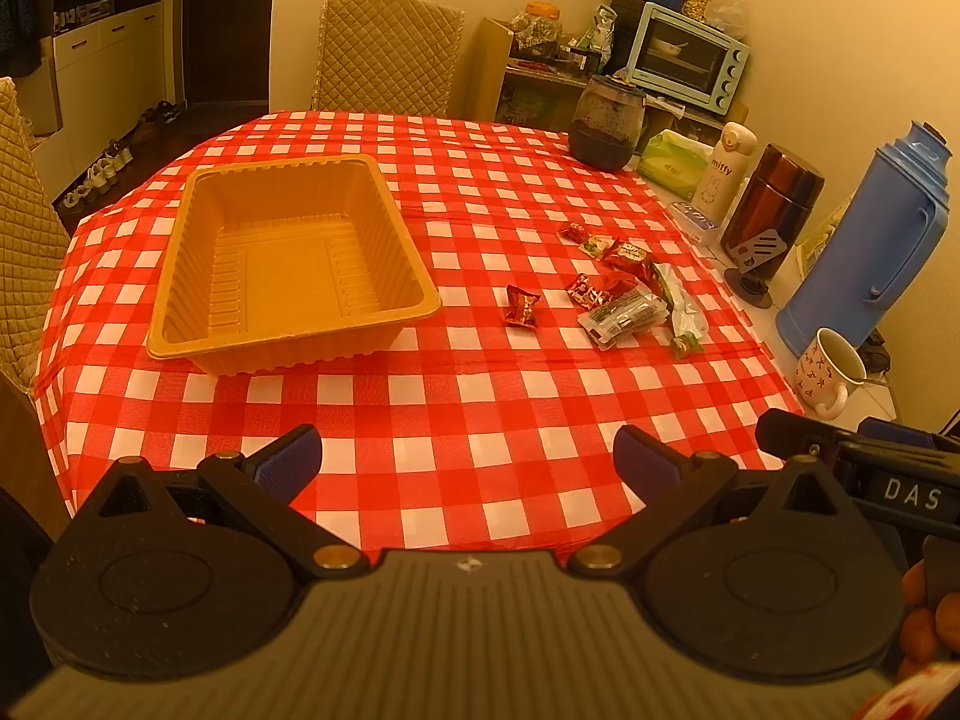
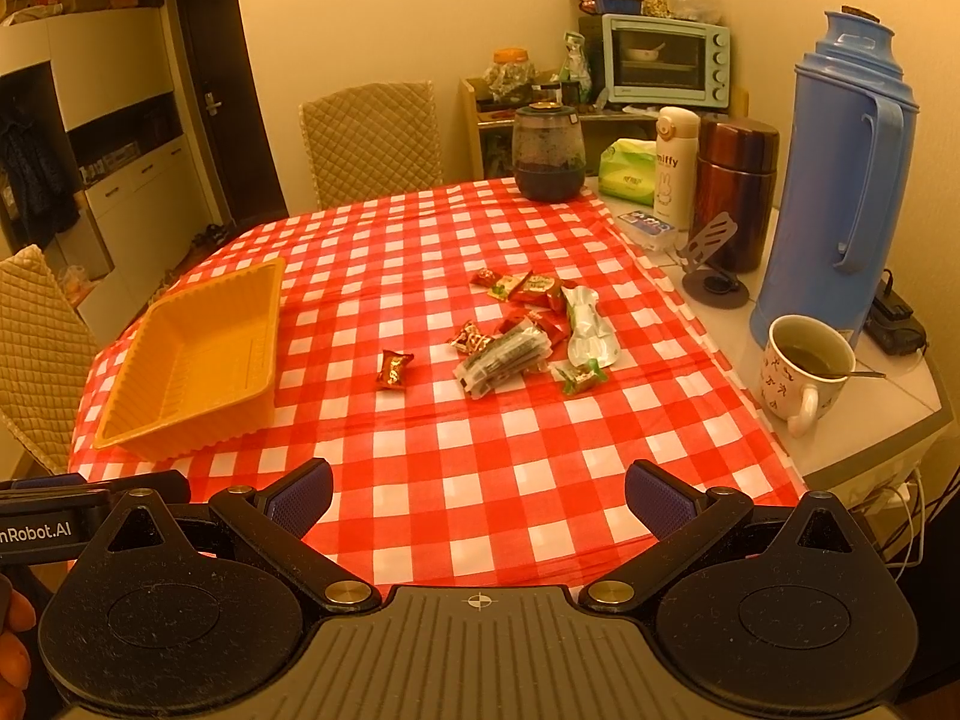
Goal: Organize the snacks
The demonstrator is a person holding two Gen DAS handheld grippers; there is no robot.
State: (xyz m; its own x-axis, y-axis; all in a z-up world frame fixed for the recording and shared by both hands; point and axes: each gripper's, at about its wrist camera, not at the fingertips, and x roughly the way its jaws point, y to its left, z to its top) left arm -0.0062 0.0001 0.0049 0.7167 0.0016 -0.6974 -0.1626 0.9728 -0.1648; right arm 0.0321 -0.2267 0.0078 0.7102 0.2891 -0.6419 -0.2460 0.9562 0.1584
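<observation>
Red-and-white checked tablecloth (image 1: 480, 408) under both grippers, nothing between either pair of fingers.

Left wrist view: left gripper (image 1: 468, 462) spread wide, blue pads empty, hovering over bare cloth at the near table edge. Ahead and left of the left finger, an orange plastic tray (image 1: 180, 276) with ribbed walls, seen straight into, its floor bare. Ahead and right of the right finger, a loose cluster of wrapped snacks (image 1: 630, 294): small red foil candies, a clear packet with dark print, a pale green-white sachet. One red candy (image 1: 522, 306) apart from the cluster, between tray and pile. Shown only here: part of the right gripper (image 1: 852, 456) at the right edge, marked "DAS", fingertips out of sight.

Right wrist view: right gripper (image 2: 479, 495) likewise spread wide and empty. Snacks (image 2: 528, 330) almost straight ahead, between the finger lines but well beyond the tips; lone candy (image 2: 393, 369) nearer the left finger's line. Tray (image 2: 198, 360) far left, beyond the left finger, tilted in perspective. Clearer here than in the other view: blue thermos (image 2: 840, 168) and a patterned mug (image 2: 798, 372) with a spoon on the white counter, right of the right finger.
</observation>
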